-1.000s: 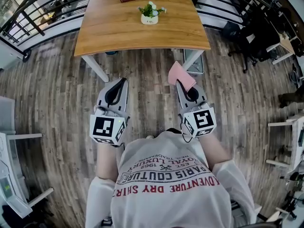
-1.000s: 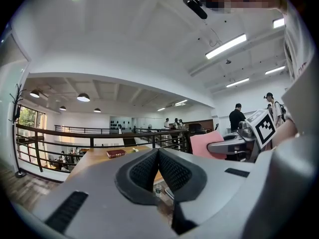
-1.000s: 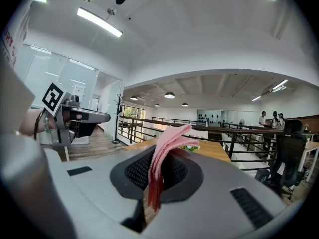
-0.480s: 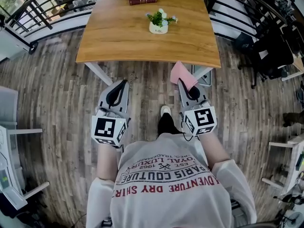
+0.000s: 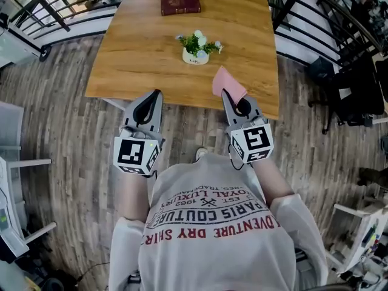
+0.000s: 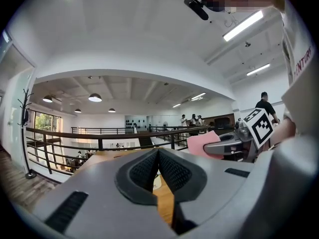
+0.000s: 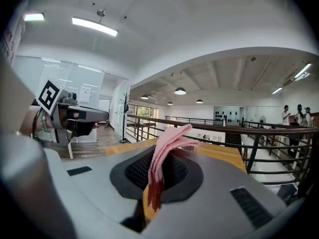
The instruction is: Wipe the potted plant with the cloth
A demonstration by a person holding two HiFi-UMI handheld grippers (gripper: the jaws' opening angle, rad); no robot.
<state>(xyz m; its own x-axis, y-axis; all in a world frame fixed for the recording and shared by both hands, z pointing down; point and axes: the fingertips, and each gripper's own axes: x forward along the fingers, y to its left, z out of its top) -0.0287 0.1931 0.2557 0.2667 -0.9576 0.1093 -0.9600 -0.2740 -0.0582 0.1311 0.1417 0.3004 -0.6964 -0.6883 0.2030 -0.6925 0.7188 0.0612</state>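
The potted plant [image 5: 195, 47], green leaves and white flowers in a small white pot, stands mid-table on the wooden table [image 5: 133, 59]. My right gripper [image 5: 225, 94] is shut on a folded pink cloth [image 5: 228, 84] that sticks up past its tips, just over the table's near edge and short of the plant. In the right gripper view the cloth [image 7: 165, 151] is pinched between the pads of the right gripper [image 7: 158, 171]. My left gripper [image 5: 156, 94] is shut and empty at the near edge; its pads meet in the left gripper view [image 6: 158, 158], with the cloth [image 6: 202, 143] to its right.
A dark red book [image 5: 180, 3] lies at the table's far end. Black railings [image 5: 54, 17] run behind and beside the table. Office chairs [image 5: 354, 96] stand at the right, a white desk [image 5: 9, 180] at the left. The floor is wood planks.
The person has walked up to the table. Both grippers, earlier over the floor, now reach its near edge, and the plant is closer. The cloth stays in the right gripper.
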